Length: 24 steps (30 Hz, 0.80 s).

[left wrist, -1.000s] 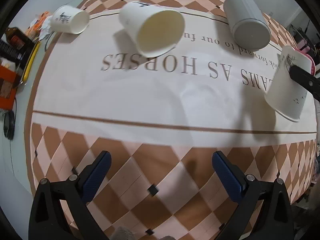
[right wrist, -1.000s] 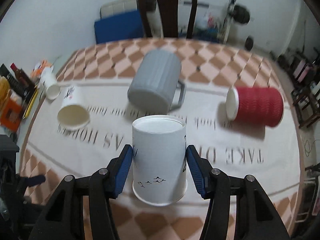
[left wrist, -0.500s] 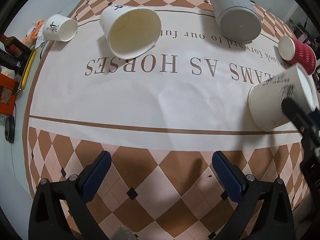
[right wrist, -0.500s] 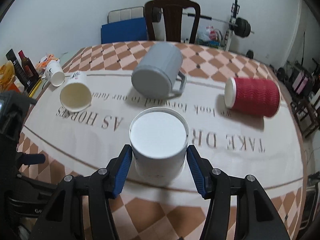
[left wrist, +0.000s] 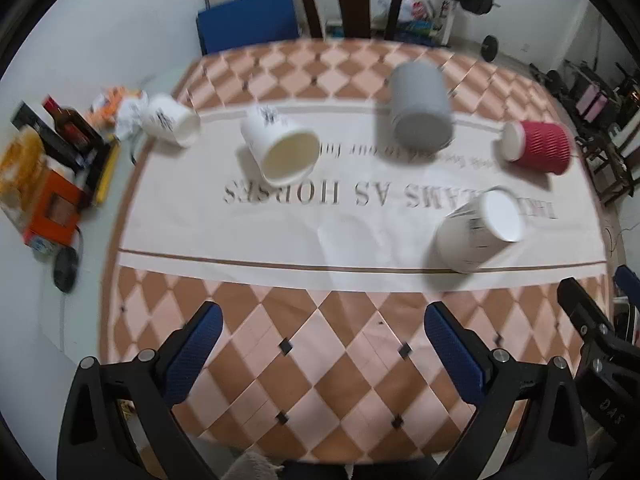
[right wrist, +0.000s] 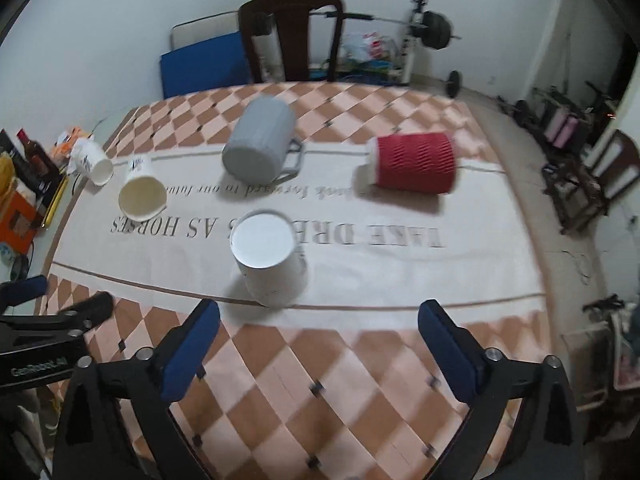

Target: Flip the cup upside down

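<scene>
A white paper cup (right wrist: pixel 270 258) stands upside down on the white band of the tablecloth, its flat base up; it also shows in the left wrist view (left wrist: pixel 478 232). My right gripper (right wrist: pixel 318 354) is open and empty, pulled back over the checkered cloth in front of the cup. My left gripper (left wrist: pixel 322 354) is open and empty, near the table's front edge and left of the cup. The right gripper's body shows at the right edge of the left wrist view (left wrist: pixel 592 332).
On their sides lie a white paper cup (left wrist: pixel 282 150), a small white cup (left wrist: pixel 170 124), a grey mug (left wrist: pixel 420 112) and a red ribbed cup (left wrist: pixel 538 148). Bottles and boxes (left wrist: pixel 52 172) crowd the left table edge. A chair (right wrist: pixel 292 36) stands behind.
My right gripper set the white cup down upside down, opened and drew back. My left gripper also drew back and up, so more of the table shows.
</scene>
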### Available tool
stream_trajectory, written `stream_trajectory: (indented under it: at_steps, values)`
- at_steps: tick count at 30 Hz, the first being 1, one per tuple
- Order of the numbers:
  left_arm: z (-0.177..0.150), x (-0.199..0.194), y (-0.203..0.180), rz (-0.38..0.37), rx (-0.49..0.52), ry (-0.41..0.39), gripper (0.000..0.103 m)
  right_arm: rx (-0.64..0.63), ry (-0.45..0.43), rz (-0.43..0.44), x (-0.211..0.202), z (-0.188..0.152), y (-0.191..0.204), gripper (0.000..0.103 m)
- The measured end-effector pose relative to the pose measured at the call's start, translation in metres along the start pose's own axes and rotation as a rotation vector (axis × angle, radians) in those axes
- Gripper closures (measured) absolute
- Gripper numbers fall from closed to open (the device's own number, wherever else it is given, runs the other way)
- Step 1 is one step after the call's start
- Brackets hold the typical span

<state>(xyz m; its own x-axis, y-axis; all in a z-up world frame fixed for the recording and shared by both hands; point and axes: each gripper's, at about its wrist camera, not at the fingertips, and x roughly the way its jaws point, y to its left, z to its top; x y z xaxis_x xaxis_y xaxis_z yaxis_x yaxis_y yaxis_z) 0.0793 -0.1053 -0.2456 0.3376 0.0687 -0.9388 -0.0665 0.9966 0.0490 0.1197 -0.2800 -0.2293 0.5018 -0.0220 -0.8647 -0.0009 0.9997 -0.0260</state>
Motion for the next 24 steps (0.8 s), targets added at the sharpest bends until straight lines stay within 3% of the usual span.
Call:
stream_trajectory:
  at_steps: [12,18,24]
  values:
    - [-0.018,-0.158,0.02,-0.071,0.032,-0.203,0.0,0.044,-0.099,-0.09,-0.18,-0.004,-0.001,0.0]
    - [-0.03,-0.203,0.029,-0.081,0.033,-0.249,0.0,0.072,-0.148,-0.12,-0.252,-0.009,0.002,0.0]
    - [-0.038,-0.236,0.037,-0.08,0.028,-0.294,0.0,0.095,-0.186,-0.127,-0.299,-0.014,0.003,0.0]
